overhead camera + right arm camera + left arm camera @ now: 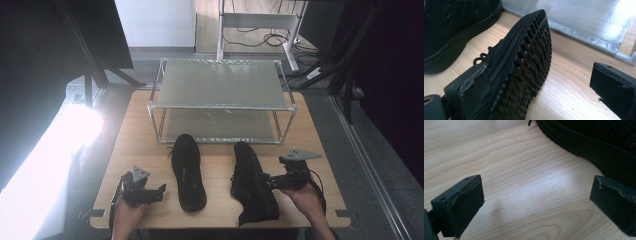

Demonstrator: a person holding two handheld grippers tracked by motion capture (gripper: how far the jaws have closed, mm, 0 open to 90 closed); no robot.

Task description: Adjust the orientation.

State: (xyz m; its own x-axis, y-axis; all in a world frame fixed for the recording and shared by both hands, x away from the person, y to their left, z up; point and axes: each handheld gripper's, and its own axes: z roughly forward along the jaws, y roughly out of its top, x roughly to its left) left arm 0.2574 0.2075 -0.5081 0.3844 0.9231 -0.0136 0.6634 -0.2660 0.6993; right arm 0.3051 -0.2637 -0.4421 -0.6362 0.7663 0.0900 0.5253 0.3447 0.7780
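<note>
Two black shoes lie on the wooden table [220,172]. The left shoe [189,172] stands upright, toe toward the rack. The right shoe [252,184] is tipped on its side, so its treaded sole [526,62] faces the right gripper. My right gripper [268,181] is open at that sole; in the right gripper view one jaw sits against the sole and the other stands well apart over bare wood. My left gripper [160,192] rests open just left of the upright shoe [599,142], with only table between its jaws.
A two-tier metal rack [222,100] with frosted shelves stands at the back of the table, its lower shelf [584,17] just beyond the shoes. The table's front edge is close to both hands. Bright light glares at the left.
</note>
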